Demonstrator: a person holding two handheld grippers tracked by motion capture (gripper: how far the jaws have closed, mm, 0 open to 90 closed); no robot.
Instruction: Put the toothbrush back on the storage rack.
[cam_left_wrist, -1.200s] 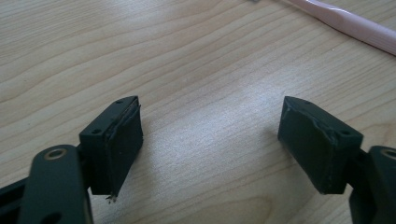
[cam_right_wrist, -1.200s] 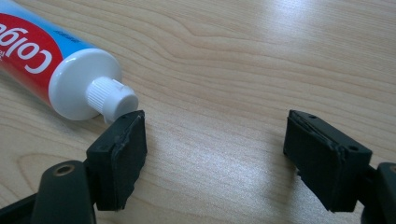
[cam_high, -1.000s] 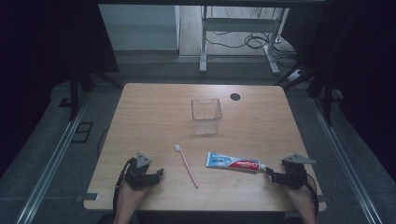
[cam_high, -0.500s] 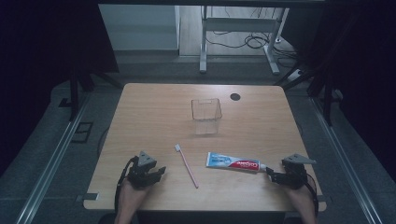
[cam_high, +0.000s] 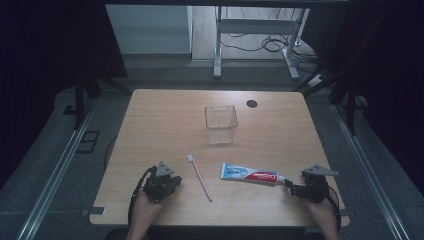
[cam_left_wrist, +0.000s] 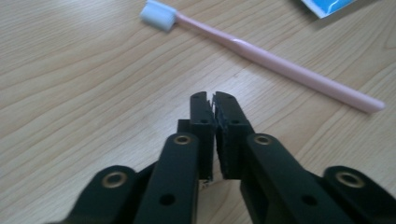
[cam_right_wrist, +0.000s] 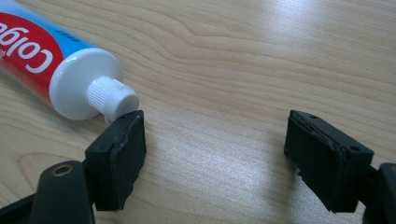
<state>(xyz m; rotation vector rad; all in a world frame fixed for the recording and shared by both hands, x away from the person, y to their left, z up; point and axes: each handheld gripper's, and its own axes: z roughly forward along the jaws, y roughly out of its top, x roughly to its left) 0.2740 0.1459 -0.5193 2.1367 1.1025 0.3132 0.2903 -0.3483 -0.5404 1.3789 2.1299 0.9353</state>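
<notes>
A pink toothbrush (cam_high: 200, 177) with a white head lies on the wooden table (cam_high: 165, 120), near its front edge. My left gripper (cam_high: 175, 181) rests just left of it. Its jaws have just been closing and now stand shut with nothing between them (cam_left_wrist: 214, 100), the toothbrush (cam_left_wrist: 261, 51) lying a little ahead of the tips. A red, white and blue toothpaste tube (cam_high: 248, 173) lies to the right of the brush. My right gripper (cam_high: 292, 187) is open (cam_right_wrist: 215, 126), with the tube's white cap (cam_right_wrist: 109, 95) touching or just off its left jaw tip, outside the gap.
A clear square plastic cup (cam_high: 220, 124) stands upright at the table's middle. A round black grommet (cam_high: 251, 103) sits in the tabletop near the far edge. Beyond the table, a desk frame and cables stand on the floor.
My left gripper's jaws have gone from open to shut on nothing, and that hand has edged slightly right toward the toothbrush. The right gripper, tube, brush and cup have not moved.
</notes>
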